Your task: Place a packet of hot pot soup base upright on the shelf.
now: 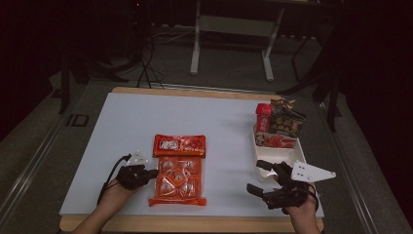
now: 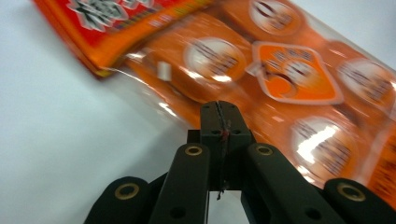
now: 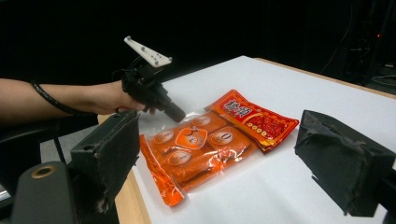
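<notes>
An orange clear-fronted bag of small round snacks [image 1: 178,180] [image 3: 196,149] lies near the table's front edge. A red flat packet [image 1: 179,145] [image 3: 257,119] lies just behind it, touching it. My left gripper [image 1: 153,172] [image 2: 219,109] is shut, its tips right at the orange bag's [image 2: 280,79] left edge; I see nothing clamped between them. The right gripper view shows that left gripper [image 3: 177,114] touching the bag's near corner. My right gripper [image 1: 258,176] [image 3: 222,130] stands open and empty at the front right, pointing left toward the bag.
A white tray [image 1: 297,151] at the right holds a red box [image 1: 263,117], a dark snack pack [image 1: 287,122] and a flat red pack [image 1: 275,141] at its far end. The white mat [image 1: 146,122] covers a wooden table; dark floor and stands lie beyond.
</notes>
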`<state>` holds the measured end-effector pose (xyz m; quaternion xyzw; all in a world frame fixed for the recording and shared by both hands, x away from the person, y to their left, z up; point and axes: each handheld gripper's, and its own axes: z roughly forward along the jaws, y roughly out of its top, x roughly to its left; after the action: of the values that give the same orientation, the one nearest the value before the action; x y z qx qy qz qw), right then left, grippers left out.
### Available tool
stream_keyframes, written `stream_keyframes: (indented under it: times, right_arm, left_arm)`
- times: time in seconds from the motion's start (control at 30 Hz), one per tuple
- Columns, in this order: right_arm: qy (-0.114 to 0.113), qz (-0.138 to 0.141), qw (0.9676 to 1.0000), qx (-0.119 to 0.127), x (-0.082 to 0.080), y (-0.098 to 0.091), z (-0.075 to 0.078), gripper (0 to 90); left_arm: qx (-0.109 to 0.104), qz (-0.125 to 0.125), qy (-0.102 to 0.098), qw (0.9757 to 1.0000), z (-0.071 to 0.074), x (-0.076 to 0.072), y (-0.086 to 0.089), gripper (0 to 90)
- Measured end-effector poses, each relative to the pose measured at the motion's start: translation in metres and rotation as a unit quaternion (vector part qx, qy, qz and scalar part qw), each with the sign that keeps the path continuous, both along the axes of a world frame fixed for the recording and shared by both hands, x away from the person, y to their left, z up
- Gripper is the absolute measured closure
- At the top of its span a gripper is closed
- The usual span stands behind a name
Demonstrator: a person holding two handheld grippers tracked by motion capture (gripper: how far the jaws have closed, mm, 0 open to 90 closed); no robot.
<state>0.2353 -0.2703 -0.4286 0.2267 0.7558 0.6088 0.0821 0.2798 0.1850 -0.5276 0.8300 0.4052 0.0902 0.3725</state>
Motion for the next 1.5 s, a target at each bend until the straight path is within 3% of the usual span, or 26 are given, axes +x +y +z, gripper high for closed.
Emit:
stream_keyframes:
  times: [0.1,0.37,1.13,1.5]
  right_arm:
    - [0.001,-0.001,1.0000,0.002,0.000,-0.001,0.000,13.9]
    - [0.003,-0.001,1.0000,0.001,0.001,-0.001,-0.001,13.8]
    - [0.004,0.000,1.0000,0.001,0.001,-0.002,-0.002,13.9]
    - [0.005,0.002,1.0000,-0.002,0.001,-0.001,-0.003,13.9]
  left_arm:
    - [0.001,0.008,0.008,0.9999,-0.004,0.006,-0.002,90.0]
    - [0.000,0.000,0.011,0.9999,-0.006,0.010,-0.011,90.0]
    - [-0.009,-0.054,0.014,0.9984,-0.005,0.015,-0.068,90.0]
    - [-0.013,-0.071,0.017,0.9972,-0.005,0.017,-0.082,90.0]
